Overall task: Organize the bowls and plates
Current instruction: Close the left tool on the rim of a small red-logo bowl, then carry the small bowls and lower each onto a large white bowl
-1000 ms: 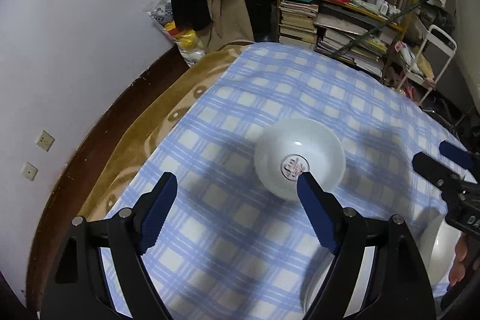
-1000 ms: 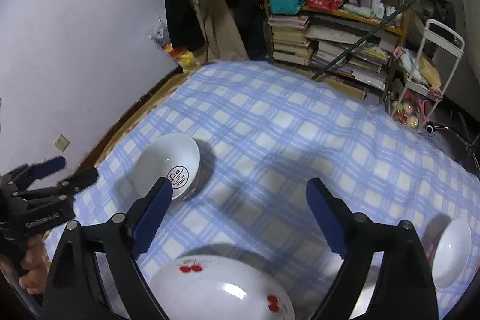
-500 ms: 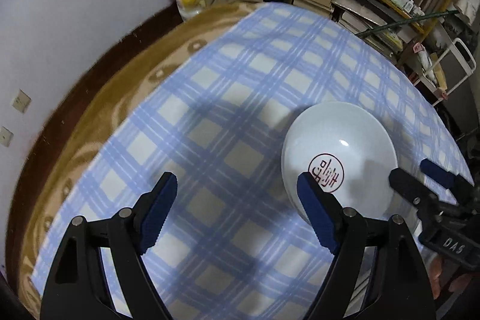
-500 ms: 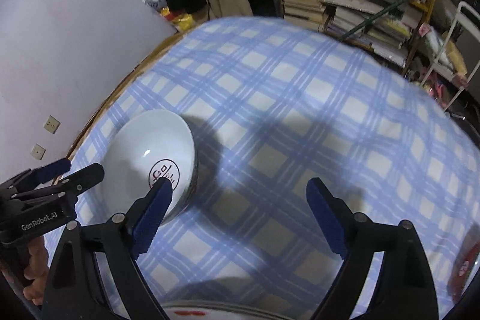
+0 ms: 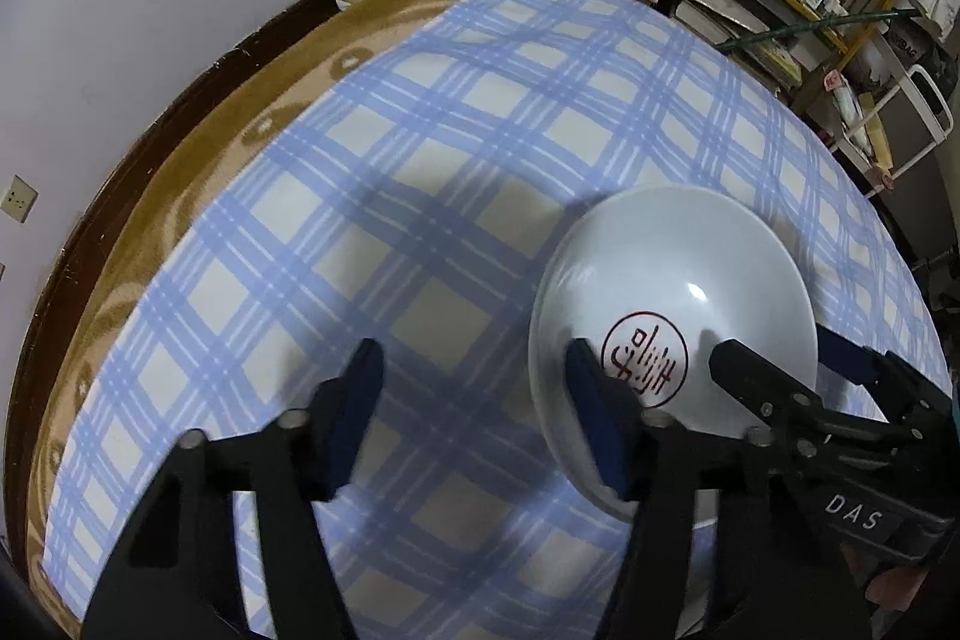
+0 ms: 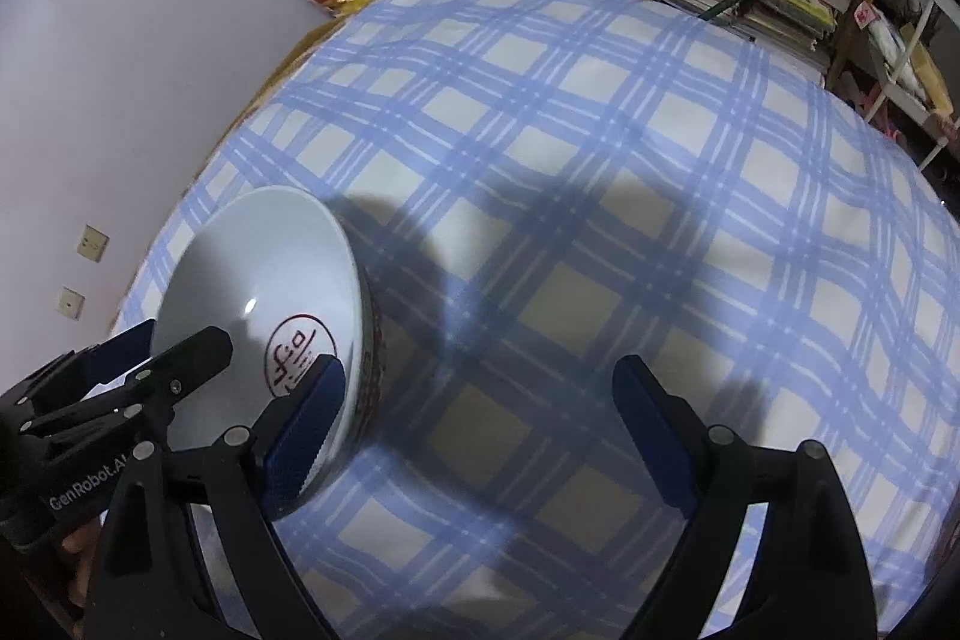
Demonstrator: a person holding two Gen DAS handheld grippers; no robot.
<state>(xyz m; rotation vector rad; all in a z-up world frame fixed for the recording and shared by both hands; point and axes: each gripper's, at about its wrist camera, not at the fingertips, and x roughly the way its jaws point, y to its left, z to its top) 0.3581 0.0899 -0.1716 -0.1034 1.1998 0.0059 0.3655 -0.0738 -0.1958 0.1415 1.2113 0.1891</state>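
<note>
Since a second ago both grippers dropped onto the bowl (image 5: 672, 316), now lower right in the left view on the checked cloth (image 5: 420, 160). Left gripper (image 5: 474, 418) has just been closing, half open, one finger inside the rim, gripping nothing; right gripper (image 6: 480, 430) wide open, empty, one finger (image 6: 306, 424) at the rim. Risk: two one-sided rim bites tip or skid the bowl on soft cloth.

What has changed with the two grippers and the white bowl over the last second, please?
Both grippers have come down close to the white bowl. The left gripper has just been closing its jaws, with only the checked cloth between them; one finger now overlaps the bowl's near rim. The right gripper stays wide open beside the bowl. The bowl has not moved, and neither gripper holds it.
</note>
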